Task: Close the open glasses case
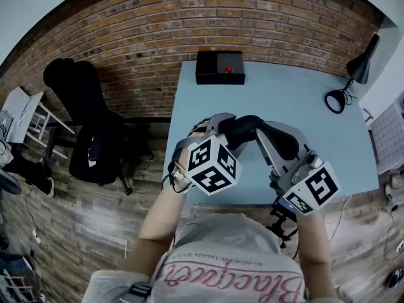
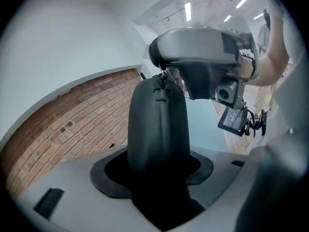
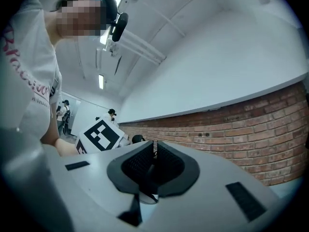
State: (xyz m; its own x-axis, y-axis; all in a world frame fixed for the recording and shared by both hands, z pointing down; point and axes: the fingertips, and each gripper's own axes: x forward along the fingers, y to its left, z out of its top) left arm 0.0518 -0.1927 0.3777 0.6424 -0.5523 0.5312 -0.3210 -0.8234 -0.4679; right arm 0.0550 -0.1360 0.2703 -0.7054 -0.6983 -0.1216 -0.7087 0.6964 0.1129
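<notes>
Where left gripper (image 1: 219, 126) clamps, smooth domed case (image 2: 158, 129)

Black glasses case (image 2: 157, 139) in the grey left gripper (image 1: 228, 124), black-and-white squares on its marker cube (image 1: 211, 164). Right gripper (image 3: 153, 163), same grey, same squares. Pale blue table (image 1: 297, 100) beneath the tongs, red-brown brick wall (image 1: 145, 36) beyond them, black box (image 1: 211, 71) ahead with a red button (image 1: 228, 69).

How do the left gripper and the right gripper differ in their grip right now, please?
The left gripper clamps the black glasses case round its body, jaws wide apart; the right gripper pinches only its thin zipper pull, jaws almost together. Both hold the same case.
</notes>
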